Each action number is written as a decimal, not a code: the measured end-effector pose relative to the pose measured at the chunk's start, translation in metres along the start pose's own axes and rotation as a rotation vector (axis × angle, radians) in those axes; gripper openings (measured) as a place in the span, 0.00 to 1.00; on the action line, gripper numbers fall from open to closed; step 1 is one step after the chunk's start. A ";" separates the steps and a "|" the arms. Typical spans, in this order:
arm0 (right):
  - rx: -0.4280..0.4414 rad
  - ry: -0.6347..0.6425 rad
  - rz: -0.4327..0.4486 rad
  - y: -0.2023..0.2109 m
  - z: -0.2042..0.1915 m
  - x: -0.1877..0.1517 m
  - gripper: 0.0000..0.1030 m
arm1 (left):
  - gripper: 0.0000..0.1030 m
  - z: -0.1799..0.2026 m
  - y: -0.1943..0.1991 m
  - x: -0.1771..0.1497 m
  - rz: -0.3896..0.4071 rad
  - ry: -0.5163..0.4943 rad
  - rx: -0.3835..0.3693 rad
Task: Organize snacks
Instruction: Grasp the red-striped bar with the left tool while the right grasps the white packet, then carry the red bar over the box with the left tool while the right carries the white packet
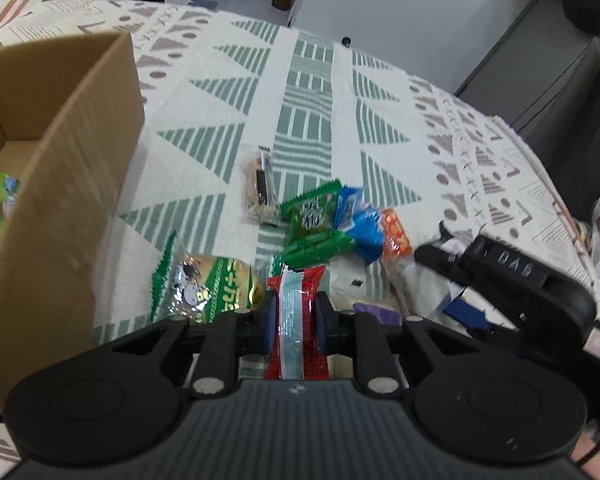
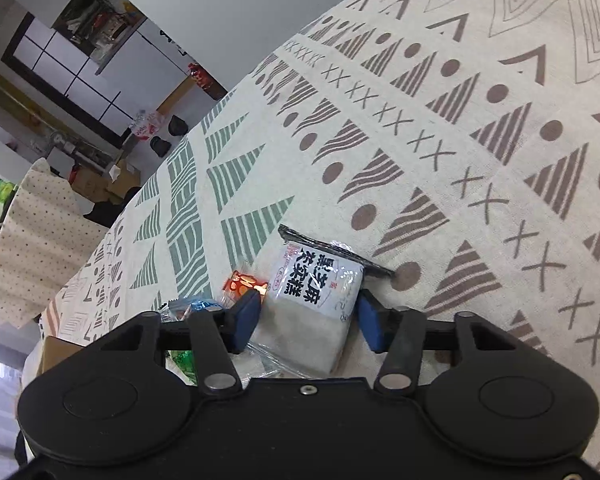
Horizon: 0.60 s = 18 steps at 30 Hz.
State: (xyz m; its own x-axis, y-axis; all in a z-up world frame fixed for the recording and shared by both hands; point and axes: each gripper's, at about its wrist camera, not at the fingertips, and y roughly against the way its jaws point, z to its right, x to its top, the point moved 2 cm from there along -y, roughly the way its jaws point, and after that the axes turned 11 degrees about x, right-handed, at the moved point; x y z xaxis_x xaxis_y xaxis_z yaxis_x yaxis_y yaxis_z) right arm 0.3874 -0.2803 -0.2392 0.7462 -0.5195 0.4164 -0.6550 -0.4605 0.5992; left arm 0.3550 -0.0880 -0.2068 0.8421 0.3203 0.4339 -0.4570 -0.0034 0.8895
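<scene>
Left gripper [image 1: 293,322] is pinching red-and-pale-blue foil snack packet [image 1: 298,320], likely for boxing in open brown cardboard box [image 1: 72,152]; right gripper [image 2: 309,318] is bracketing white plastic-wrapped rice-cake packet [image 2: 314,300], jaws spread.

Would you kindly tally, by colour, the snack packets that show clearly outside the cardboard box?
Green packets: 3
Blue packets: 2
Orange packet: 1
Red packet, gripped in the left jaws: 1
White packet, between the right jaws: 1
Clear tan packet: 1
Total: 9
</scene>
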 end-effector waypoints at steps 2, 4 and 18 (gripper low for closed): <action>-0.008 -0.007 -0.007 0.004 0.000 0.000 0.46 | 0.18 -0.001 0.009 0.003 0.015 -0.001 -0.007; -0.011 -0.016 -0.012 0.009 -0.001 -0.001 0.45 | 0.18 -0.002 0.017 0.006 0.029 -0.001 -0.011; 0.144 -0.083 -0.002 0.050 -0.032 -0.004 0.44 | 0.18 -0.038 0.089 0.025 0.144 0.055 0.016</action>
State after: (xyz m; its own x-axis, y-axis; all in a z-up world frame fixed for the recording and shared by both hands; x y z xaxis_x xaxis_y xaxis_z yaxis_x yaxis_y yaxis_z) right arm 0.3552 -0.2784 -0.1887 0.7392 -0.5732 0.3535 -0.6679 -0.5570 0.4935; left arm 0.3245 -0.0445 -0.1223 0.7509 0.3666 0.5494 -0.5671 -0.0684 0.8208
